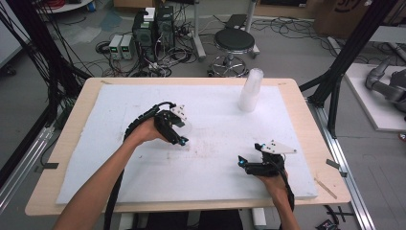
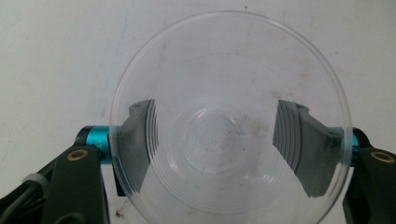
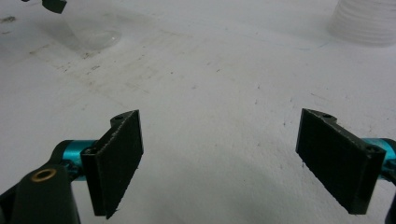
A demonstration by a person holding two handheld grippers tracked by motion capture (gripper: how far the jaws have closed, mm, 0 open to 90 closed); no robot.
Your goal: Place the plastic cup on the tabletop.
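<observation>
While the left gripper [image 1: 178, 130] hangs over the middle of the white foam sheet [image 1: 143, 182] that covers the wooden table [image 1: 76, 115], its jaws press on the sides of a single clear plastic cup [image 2: 229, 126] — the left gripper view looks straight down into the cup's open mouth, with the two ribbed pads seen through the wall on either side of the base. The cup is upright and, in the right gripper view, its bottom [image 3: 95, 35] seems to be at or just above the foam; I cannot tell whether it already touches.

Toward the far edge of the sheet stands a tall stack of the same clear cups [image 1: 251, 90], well apart from the held one, so the work in hand looks like setting cups out singly on the foam. By that reading one cup is off the stack and nearly placed (no other loose cup is on the sheet), and what is left is to let it go and then see to the rest of the stack.

The right gripper [image 1: 250, 163] rests low at the near right of the sheet, jaws wide apart with nothing between them — idle for now, pointed roughly toward the cup.
</observation>
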